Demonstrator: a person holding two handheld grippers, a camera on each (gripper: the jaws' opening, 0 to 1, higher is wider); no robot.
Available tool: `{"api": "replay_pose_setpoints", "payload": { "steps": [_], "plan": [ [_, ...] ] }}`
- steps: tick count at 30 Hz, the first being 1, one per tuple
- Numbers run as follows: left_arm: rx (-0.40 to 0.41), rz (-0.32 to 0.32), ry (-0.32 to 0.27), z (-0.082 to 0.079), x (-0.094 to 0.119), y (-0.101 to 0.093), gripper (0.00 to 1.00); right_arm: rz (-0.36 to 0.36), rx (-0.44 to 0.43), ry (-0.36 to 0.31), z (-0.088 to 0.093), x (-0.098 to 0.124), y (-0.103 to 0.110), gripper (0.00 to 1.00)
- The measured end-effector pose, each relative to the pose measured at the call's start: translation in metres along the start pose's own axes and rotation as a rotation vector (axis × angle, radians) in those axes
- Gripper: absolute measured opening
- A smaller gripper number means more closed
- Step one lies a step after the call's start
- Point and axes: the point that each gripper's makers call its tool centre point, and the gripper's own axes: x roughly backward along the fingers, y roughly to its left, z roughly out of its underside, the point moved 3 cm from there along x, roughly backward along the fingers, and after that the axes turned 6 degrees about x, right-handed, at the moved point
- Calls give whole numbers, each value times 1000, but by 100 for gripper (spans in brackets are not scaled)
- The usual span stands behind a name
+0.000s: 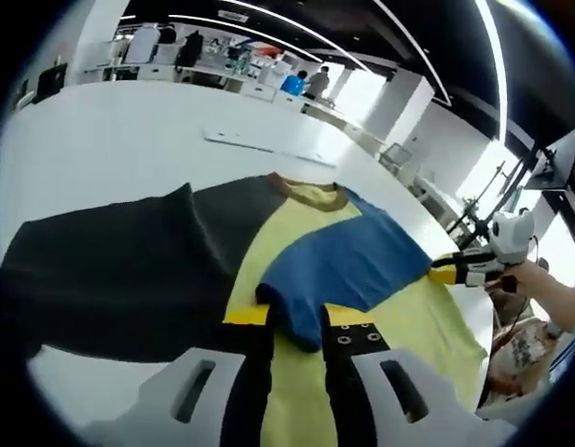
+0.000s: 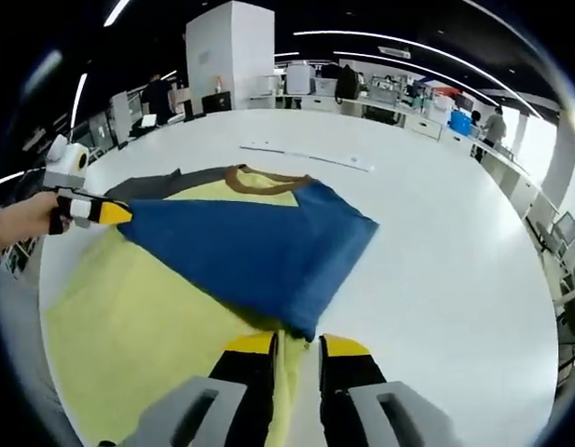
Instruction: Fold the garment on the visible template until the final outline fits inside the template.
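My right tongs (image 2: pixel 296 349) sit close to me, their yellow-tipped jaws pinched on the near corner of the blue sleeve (image 2: pixel 259 247), which lies folded across the yellow shirt (image 2: pixel 129 326) on the white desk (image 2: pixel 445 270). At far left my other tongs (image 2: pixel 110 213), held in a hand (image 2: pixel 21 222), grip the sleeve's opposite end. The brown collar (image 2: pixel 259 177) lies beyond, with dark fabric (image 2: pixel 143 184) to its left.

The left gripper (image 1: pixel 296 333) has its jaws nearly together, pinching blue cloth (image 1: pixel 348 265) at its tips. The right gripper (image 2: pixel 297 342) likewise clamps a corner of that cloth. A hand (image 2: pixel 21 223) grips the left gripper's handle.
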Motion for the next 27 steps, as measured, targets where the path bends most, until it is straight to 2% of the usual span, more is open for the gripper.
{"api": "replay_pose_setpoints", "payload": {
  "steps": [4, 6, 8, 13, 14, 16, 18, 20, 21, 25, 27],
  "plan": [
    [18, -9, -4, 0, -3, 2, 13, -1, 10, 6, 0, -4, 3, 14],
    [-10, -16, -8, -3, -3, 4, 9, 0, 10, 7, 0, -4, 4, 14],
    [-41, -25, -20, -6, -2, 4, 11, 2, 7, 7, 0, -4, 3, 14],
    [-197, -33, -22, -13, 2, -1, 10, 5, -6, 5, 0, -3, 2, 13],
    [-252, -30, -32, -17, 4, -5, 9, 6, -8, 6, 0, -3, 2, 13],
    [-292, -22, -47, -21, 5, -9, 9, 7, -9, 7, 1, -3, 3, 13],
    [-380, -24, -60, -26, 7, -16, 11, 6, -12, 8, 1, -3, 3, 13],
    [-439, -82, -36, -27, 8, -11, 13, 6, -14, 9, 1, -3, 3, 13],
    [-448, -97, -31, -27, 7, -9, 15, 7, -17, 9, 1, -3, 3, 13],
    [-287, -160, 11, -14, 6, 10, 23, 6, -27, 11, 1, -2, 3, 13],
    [-270, -175, 27, -9, 7, 19, 26, 9, -32, 12, 1, -2, 2, 13]
  ]
}}
